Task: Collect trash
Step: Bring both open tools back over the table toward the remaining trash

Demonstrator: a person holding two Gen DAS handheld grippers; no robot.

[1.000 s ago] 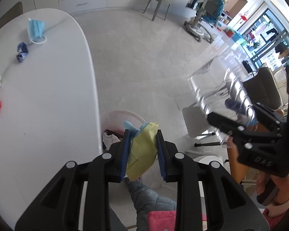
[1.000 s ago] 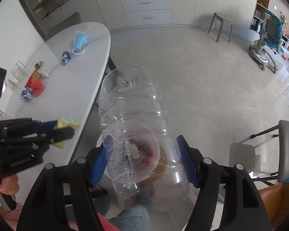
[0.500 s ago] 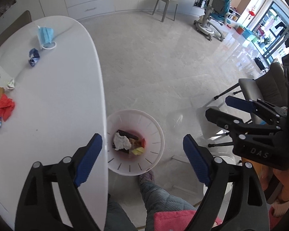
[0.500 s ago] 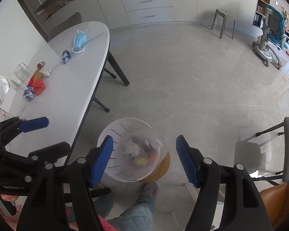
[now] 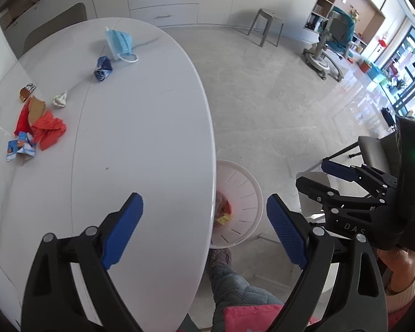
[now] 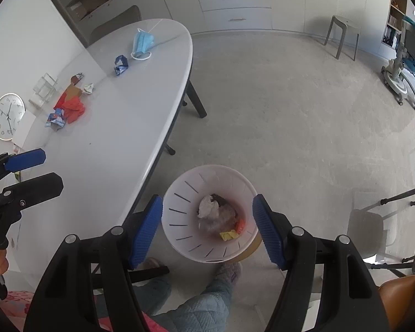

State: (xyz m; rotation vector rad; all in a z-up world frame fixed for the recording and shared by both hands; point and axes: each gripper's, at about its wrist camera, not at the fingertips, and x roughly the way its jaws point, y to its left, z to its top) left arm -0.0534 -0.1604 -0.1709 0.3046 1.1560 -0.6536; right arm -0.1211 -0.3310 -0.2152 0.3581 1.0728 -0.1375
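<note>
A white slotted bin (image 6: 179,193) stands on the floor by the table's near end and holds a clear bottle, white paper and yellow paper; it also shows in the left wrist view (image 5: 249,191). My right gripper (image 6: 207,231) is open and empty above the bin. My left gripper (image 5: 204,229) is open and empty over the white table's edge (image 5: 141,144). On the table lie a blue face mask (image 5: 119,43), a blue wrapper (image 5: 102,67), red plastic (image 5: 48,132), a small white scrap (image 5: 60,100) and a blue-white carton (image 5: 19,150).
A clock (image 6: 7,116) and a clear holder (image 6: 44,91) sit at the table's wall side. A grey stool (image 6: 343,34), a chair (image 6: 395,221) at the right and the person's legs (image 6: 199,304) are around the bin. Drawers line the far wall.
My right gripper opened and dropped the clear bottle into the bin. My left gripper opened, released the yellow paper into the bin, then swung left over the table.
</note>
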